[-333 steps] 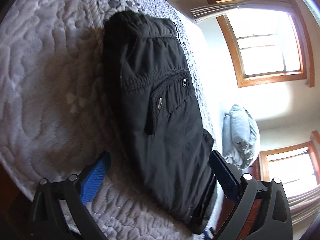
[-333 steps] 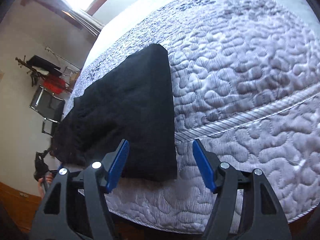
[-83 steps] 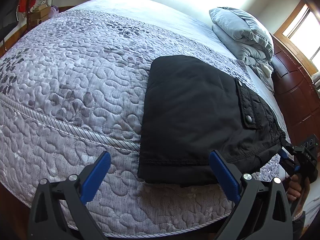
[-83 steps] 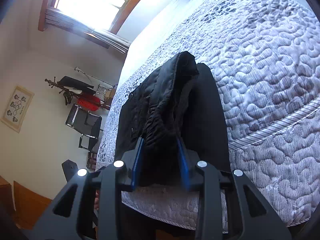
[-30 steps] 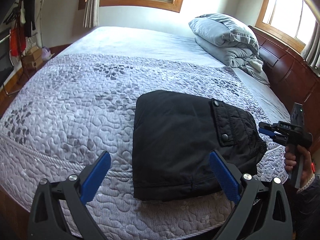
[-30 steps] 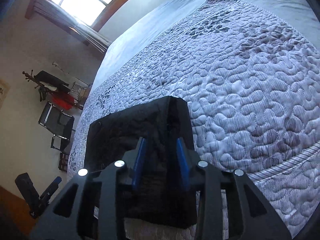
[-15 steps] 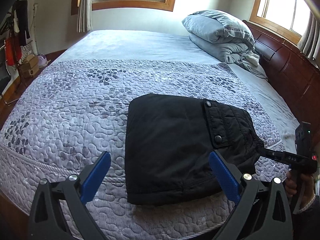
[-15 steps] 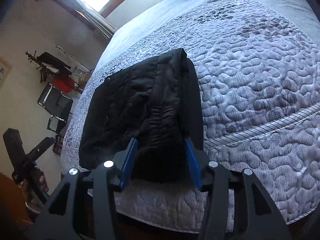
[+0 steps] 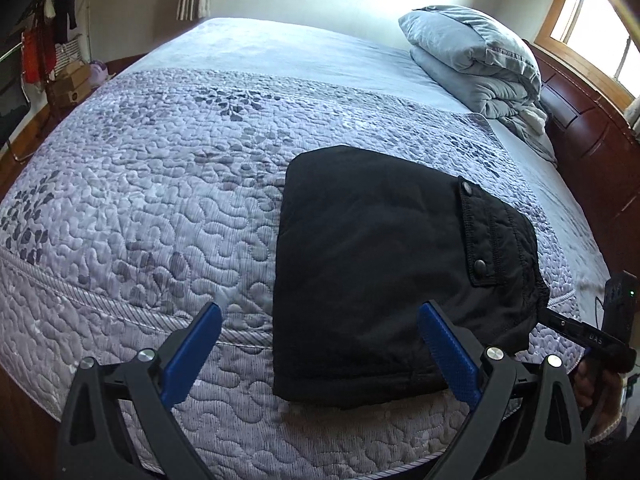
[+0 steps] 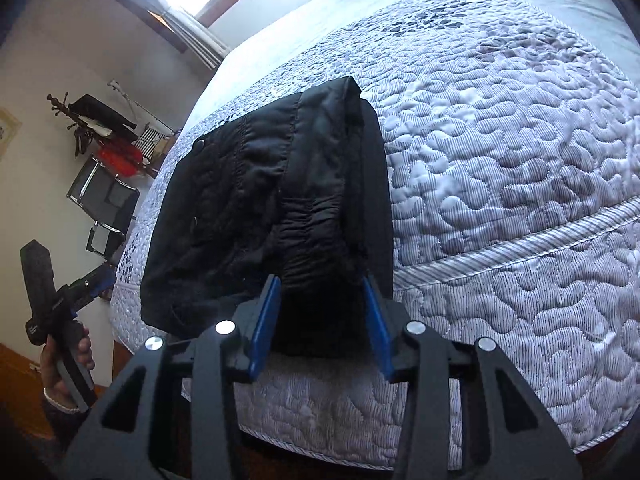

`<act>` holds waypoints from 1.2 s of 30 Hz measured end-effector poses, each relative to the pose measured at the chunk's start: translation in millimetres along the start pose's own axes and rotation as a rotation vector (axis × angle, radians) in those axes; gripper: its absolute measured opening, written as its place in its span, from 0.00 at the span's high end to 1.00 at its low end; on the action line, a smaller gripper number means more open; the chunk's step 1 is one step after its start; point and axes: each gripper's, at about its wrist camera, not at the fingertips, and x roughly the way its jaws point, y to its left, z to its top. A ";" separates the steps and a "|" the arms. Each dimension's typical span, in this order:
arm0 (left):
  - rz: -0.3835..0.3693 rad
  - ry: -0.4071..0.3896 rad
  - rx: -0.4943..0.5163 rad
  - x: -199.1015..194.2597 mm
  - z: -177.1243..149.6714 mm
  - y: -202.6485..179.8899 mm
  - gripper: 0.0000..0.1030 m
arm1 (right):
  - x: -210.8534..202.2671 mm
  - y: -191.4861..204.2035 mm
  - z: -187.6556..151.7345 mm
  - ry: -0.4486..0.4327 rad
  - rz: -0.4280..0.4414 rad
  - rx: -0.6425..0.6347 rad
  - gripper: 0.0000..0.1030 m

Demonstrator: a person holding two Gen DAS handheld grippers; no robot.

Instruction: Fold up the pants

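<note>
The black pants (image 9: 380,248) lie folded into a thick block on the quilted bed (image 9: 160,200), near its front edge, snap pocket on top. My left gripper (image 9: 319,312) hangs open above the block's near left corner, its right finger over the fabric and nothing pinched. My right gripper (image 10: 320,282) has the gathered waistband end of the pants (image 10: 248,200) between its blue pads; the jaws are closing and the cloth fills the gap. That gripper (image 9: 580,332) also shows at the block's right end in the left wrist view.
A folded grey duvet (image 9: 472,56) lies at the head of the bed, against a dark wooden headboard (image 9: 592,140). In the right wrist view a chair (image 10: 104,200) and a coat stand (image 10: 100,128) are beside the bed. The quilt (image 10: 500,160) stretches wide past the pants.
My left gripper has sunk closer to the bed and the pants. My right gripper drew back toward the bed's edge, widened a little, then narrowed again on the waistband.
</note>
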 end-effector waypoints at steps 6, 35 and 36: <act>-0.018 0.054 -0.055 18.7 5.6 23.3 0.04 | -4.4 2.8 0.4 -0.005 0.012 -0.020 0.68; -0.618 0.390 -0.348 109.8 18.7 74.7 0.04 | -21.6 -57.3 17.1 -0.004 0.320 0.205 0.26; -0.638 0.395 -0.344 111.6 18.7 76.4 0.04 | -19.0 -59.7 17.0 0.003 0.330 0.213 0.25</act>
